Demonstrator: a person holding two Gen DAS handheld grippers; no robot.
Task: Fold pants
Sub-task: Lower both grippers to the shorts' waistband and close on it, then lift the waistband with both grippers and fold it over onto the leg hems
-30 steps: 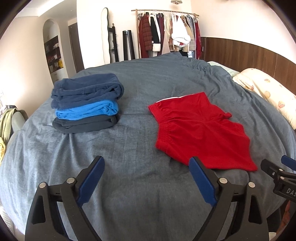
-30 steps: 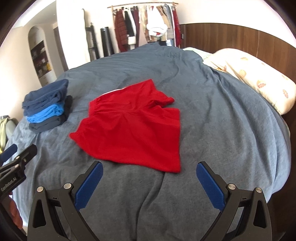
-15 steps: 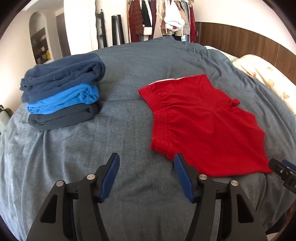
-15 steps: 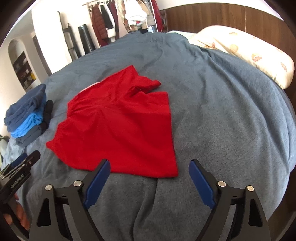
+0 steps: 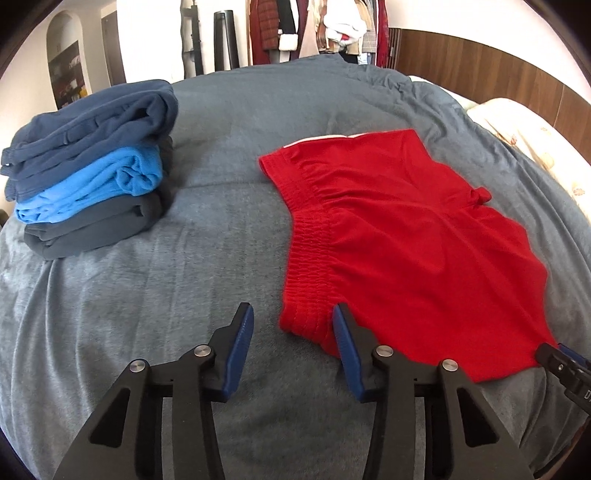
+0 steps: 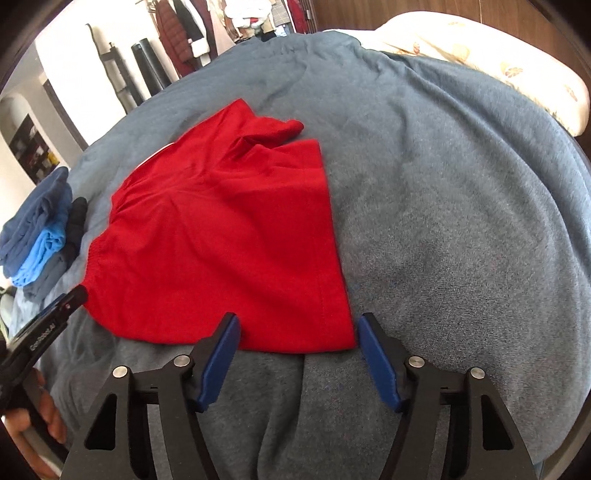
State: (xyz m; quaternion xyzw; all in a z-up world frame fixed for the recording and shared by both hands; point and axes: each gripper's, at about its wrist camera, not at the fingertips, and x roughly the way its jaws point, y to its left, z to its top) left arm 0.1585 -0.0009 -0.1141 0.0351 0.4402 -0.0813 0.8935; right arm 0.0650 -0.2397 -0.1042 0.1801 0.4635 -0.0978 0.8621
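Note:
Red shorts (image 5: 399, 251) lie flat on the grey bed cover (image 5: 184, 280), waistband to the left, leg hems to the right. My left gripper (image 5: 293, 328) is open, its jaws either side of the near waistband corner, low over the cover. In the right wrist view the shorts (image 6: 221, 236) fill the middle. My right gripper (image 6: 297, 334) is open, its jaws bracketing the near hem corner. Neither holds cloth. The right gripper's tip shows at the left view's right edge (image 5: 561, 365); the left gripper shows at the right view's left edge (image 6: 48, 321).
A stack of folded clothes, navy, bright blue and dark grey (image 5: 92, 162), sits on the bed to the left of the shorts. A patterned pillow (image 6: 498, 70) lies at the far right. A clothes rack (image 5: 317, 26) and wood panelling stand behind the bed.
Both grippers have moved forward and down to the shorts' near edge. Their jaws have narrowed but remain open. The shorts have not moved.

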